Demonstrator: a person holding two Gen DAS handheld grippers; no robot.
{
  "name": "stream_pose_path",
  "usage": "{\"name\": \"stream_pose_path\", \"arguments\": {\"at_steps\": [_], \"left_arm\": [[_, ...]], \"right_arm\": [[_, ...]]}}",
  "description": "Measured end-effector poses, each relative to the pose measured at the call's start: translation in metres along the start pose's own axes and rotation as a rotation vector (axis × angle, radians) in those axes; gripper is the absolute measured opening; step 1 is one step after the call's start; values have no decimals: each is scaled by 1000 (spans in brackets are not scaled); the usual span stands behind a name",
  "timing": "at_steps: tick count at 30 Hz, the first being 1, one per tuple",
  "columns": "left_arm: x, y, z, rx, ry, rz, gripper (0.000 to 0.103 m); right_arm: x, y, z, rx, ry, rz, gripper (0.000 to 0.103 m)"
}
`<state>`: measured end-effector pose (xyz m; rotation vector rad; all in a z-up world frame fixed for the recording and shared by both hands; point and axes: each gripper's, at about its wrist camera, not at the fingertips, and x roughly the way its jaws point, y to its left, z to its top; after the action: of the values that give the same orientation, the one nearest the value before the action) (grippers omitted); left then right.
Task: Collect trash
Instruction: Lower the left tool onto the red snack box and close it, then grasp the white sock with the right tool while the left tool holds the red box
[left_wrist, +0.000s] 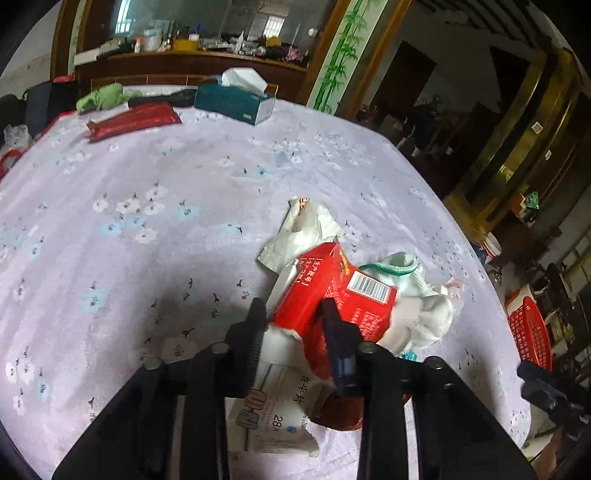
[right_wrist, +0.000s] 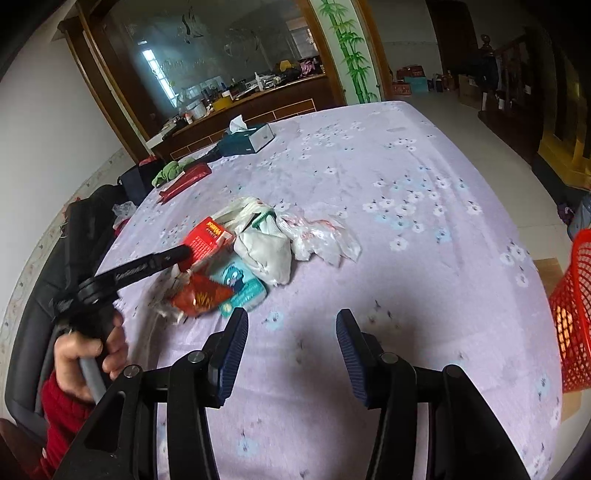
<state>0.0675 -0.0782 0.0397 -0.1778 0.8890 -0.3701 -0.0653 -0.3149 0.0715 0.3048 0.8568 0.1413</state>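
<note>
Floral tablecloth (left_wrist: 184, 177); red carton (left_wrist: 332, 295) tilted, barcode end up-right.

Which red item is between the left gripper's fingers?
The red carton with the barcode, in the trash pile; the red pouch lies far off beside the tissue box.

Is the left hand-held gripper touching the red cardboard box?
Touching. The left wrist view shows the left hand-held gripper with both fingers pressed against the red cardboard box.
</note>
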Motion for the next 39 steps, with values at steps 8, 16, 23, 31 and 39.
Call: {"name": "stream_pose_path", "arguments": {"at_steps": [8,16,23,31,39], "left_arm": [[-46,3,-15,-15,-85,-62,17],[-73,2,-35,3,-119,-76,17],[-75,6,-58,3,-91,-88,17],[-85,3,-90,16,-56,-102,17],[-70,-5,-106,24,11,-79,19]], "right_arm": [[45,24,25,-35,3,-28,60],[86,39,35,-56,34,-64,47],[68,41,24,-84,-1,-69,15],[9,38,-4,-97,-35,14,15],[2,24,-40,-73,26,57,15]]}}
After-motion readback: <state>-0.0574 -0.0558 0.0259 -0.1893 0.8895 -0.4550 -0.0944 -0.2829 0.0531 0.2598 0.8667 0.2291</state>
